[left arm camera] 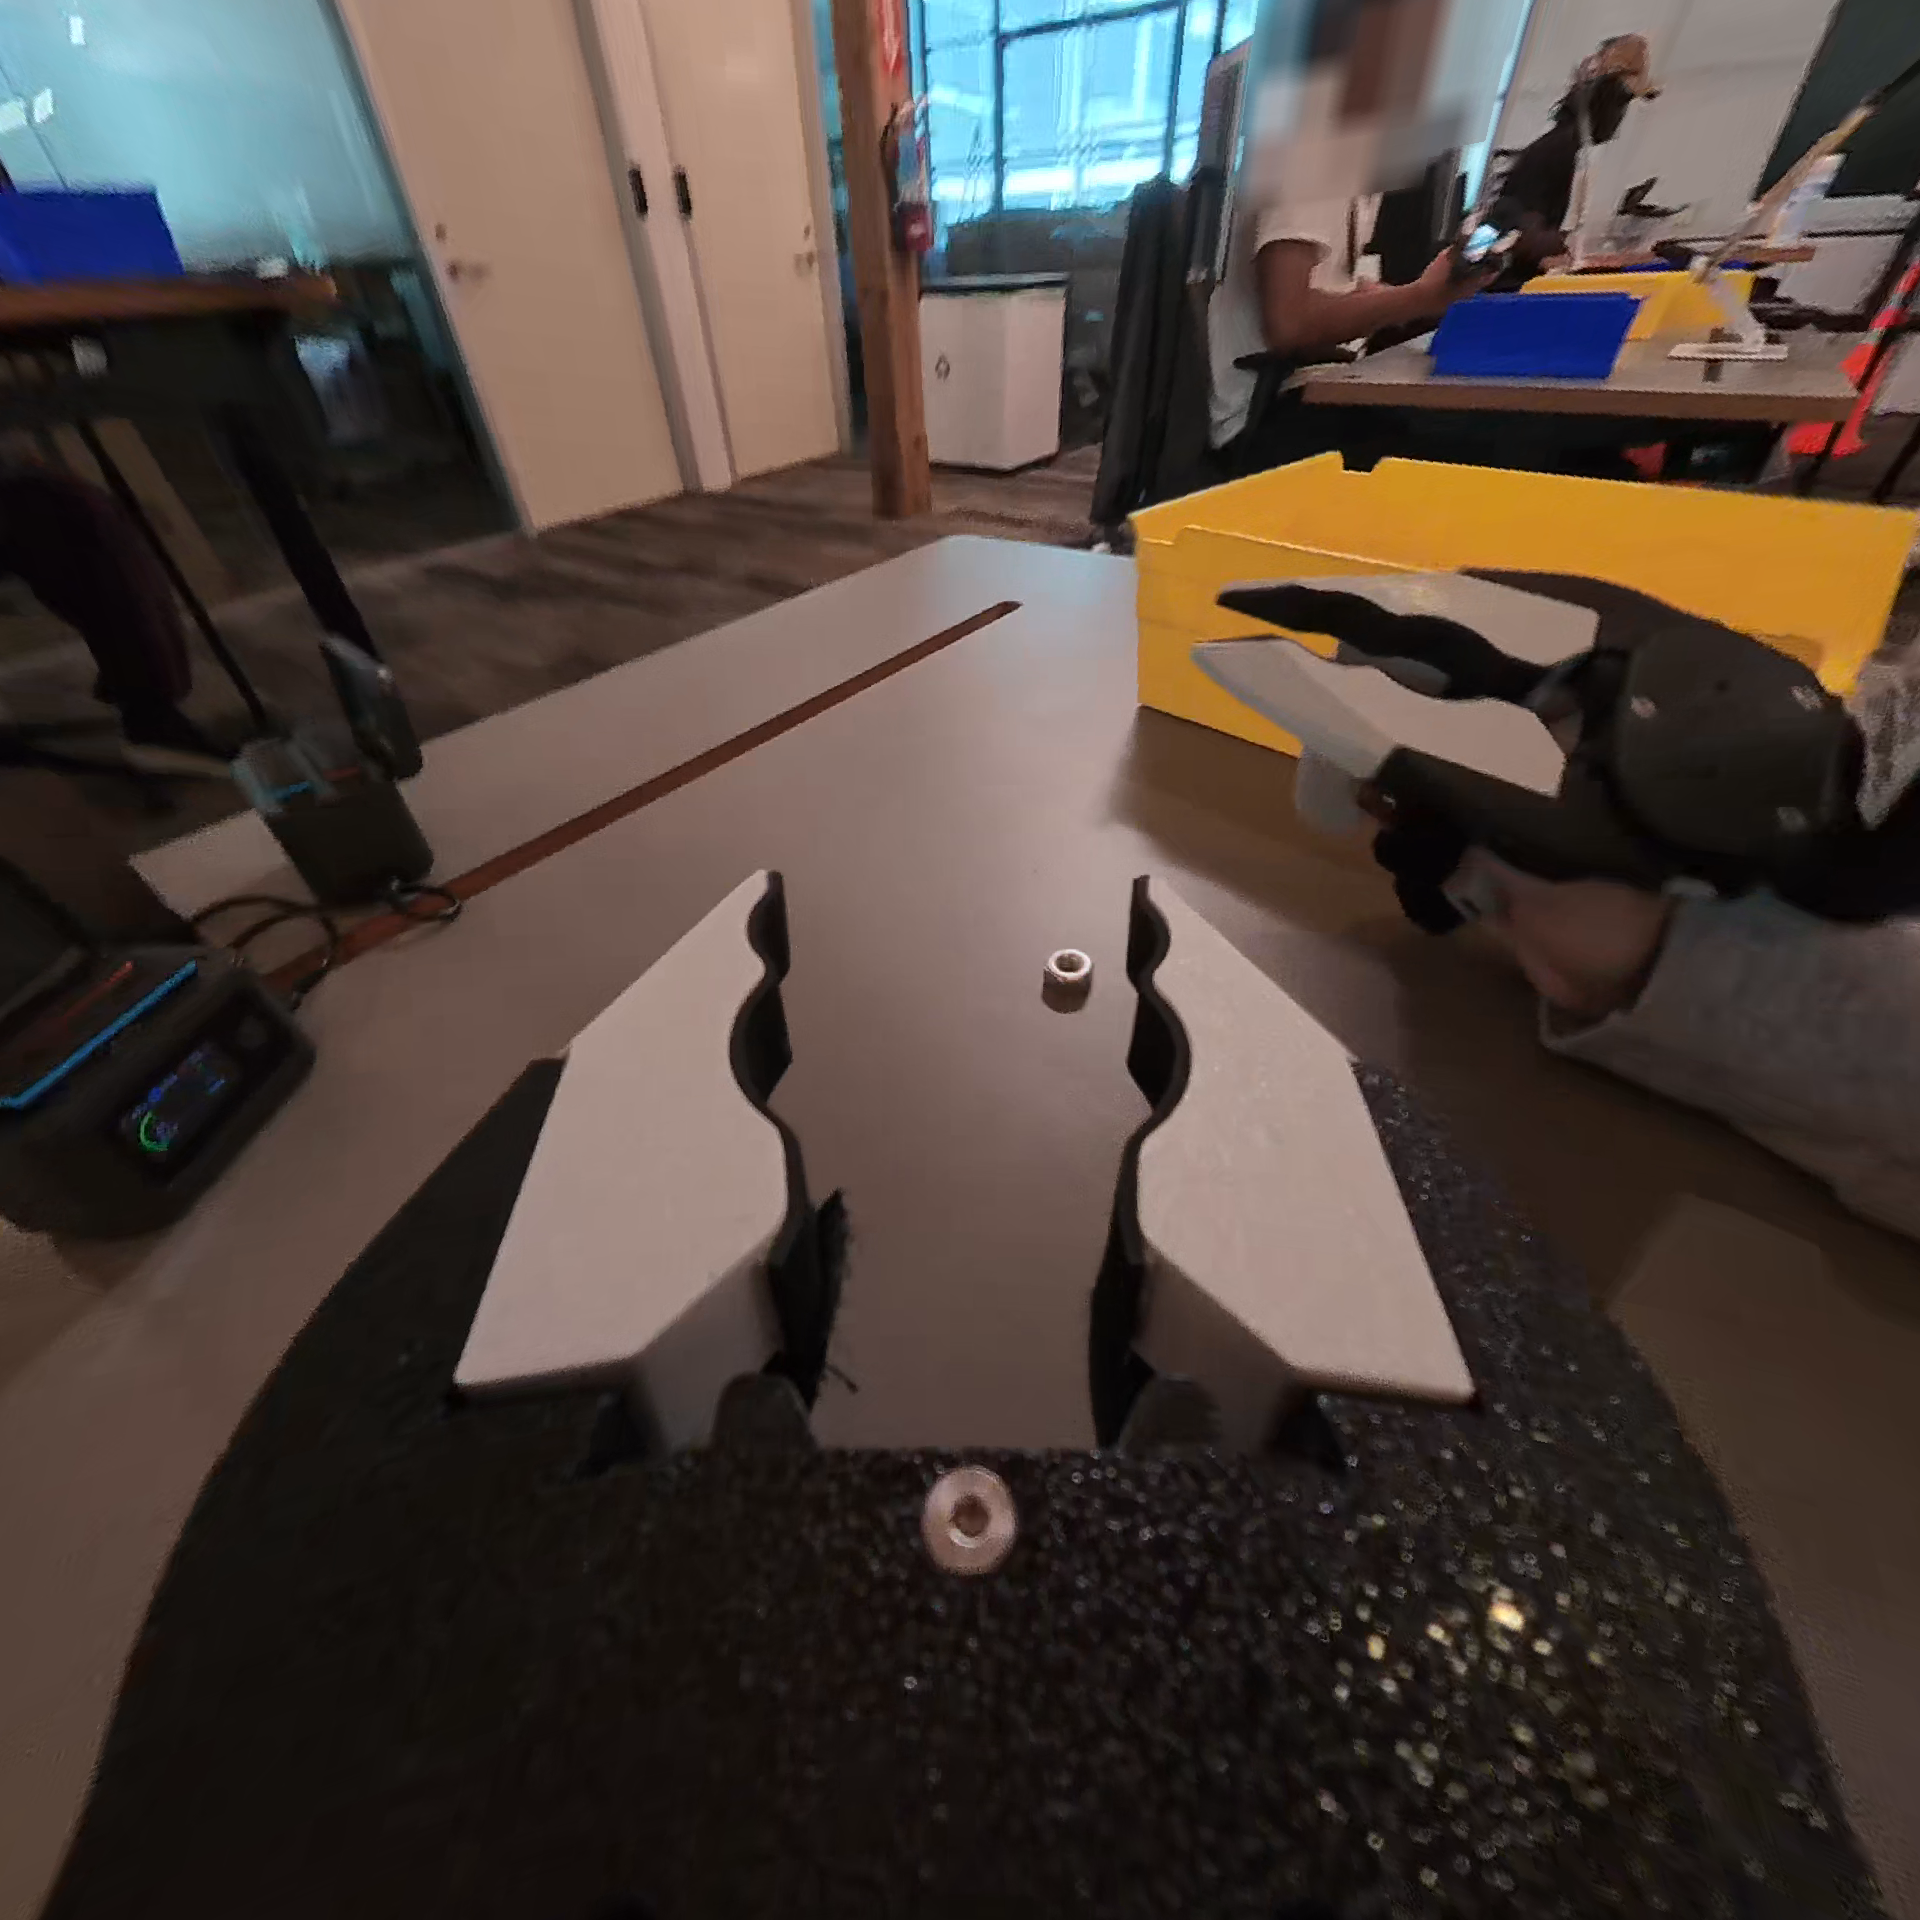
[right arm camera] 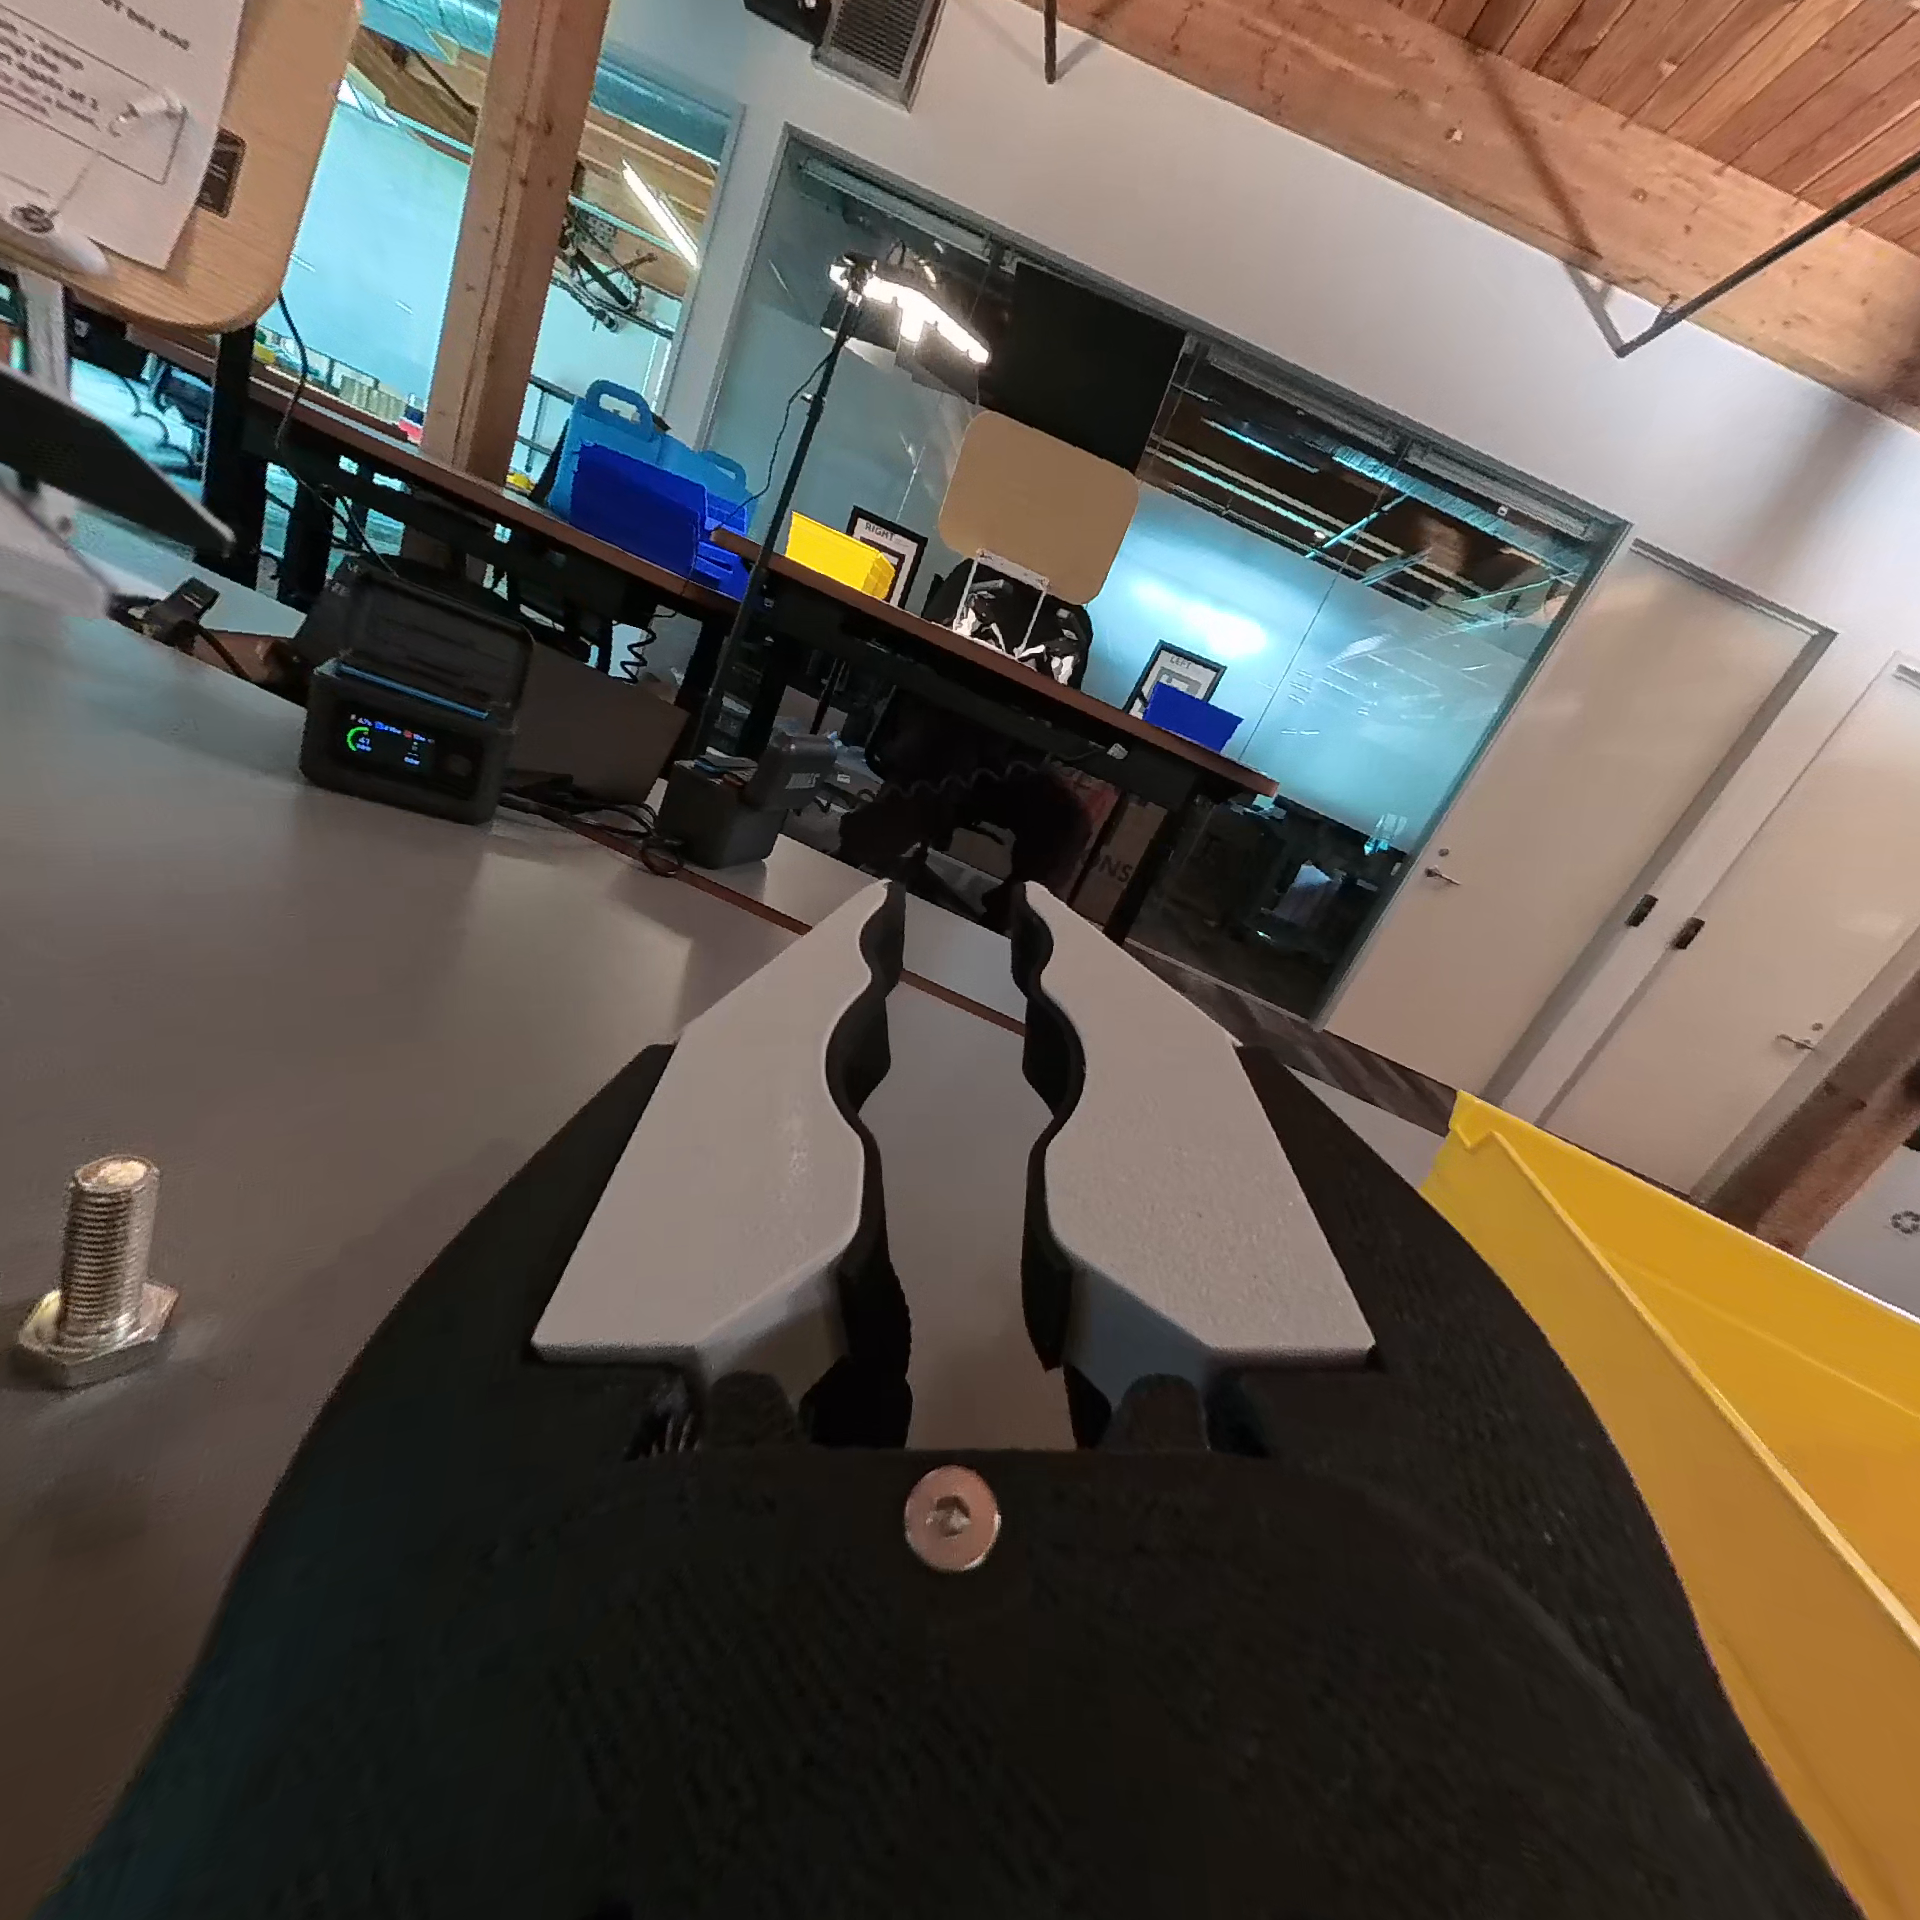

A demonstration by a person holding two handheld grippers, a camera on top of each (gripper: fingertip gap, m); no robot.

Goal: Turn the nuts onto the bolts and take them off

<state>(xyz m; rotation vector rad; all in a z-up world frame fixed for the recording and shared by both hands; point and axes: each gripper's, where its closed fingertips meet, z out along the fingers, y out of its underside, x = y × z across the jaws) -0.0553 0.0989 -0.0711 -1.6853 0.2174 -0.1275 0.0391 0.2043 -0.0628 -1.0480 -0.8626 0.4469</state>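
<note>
A small silver nut [left arm camera: 1065, 977] lies on the grey table [left arm camera: 935, 727] just ahead of my left gripper [left arm camera: 956, 894], between the fingertips and nearer the right finger. The left gripper is open and empty. A silver bolt [right arm camera: 104, 1268] stands head down, thread up, on the table at the left of the right wrist view. My right gripper [right arm camera: 958, 894] is tilted, partly open with a narrow gap, and holds nothing. It also shows in the left wrist view [left arm camera: 1210, 627], held in a hand by the yellow bin.
A yellow bin [left arm camera: 1507, 540] [right arm camera: 1683, 1371] stands on the table at the right. A dark power station [left arm camera: 135, 1081] [right arm camera: 416, 717] and a charger [left arm camera: 332, 790] with cables sit at the left. A long slot [left arm camera: 727, 748] runs across the table. A person sits at a far desk.
</note>
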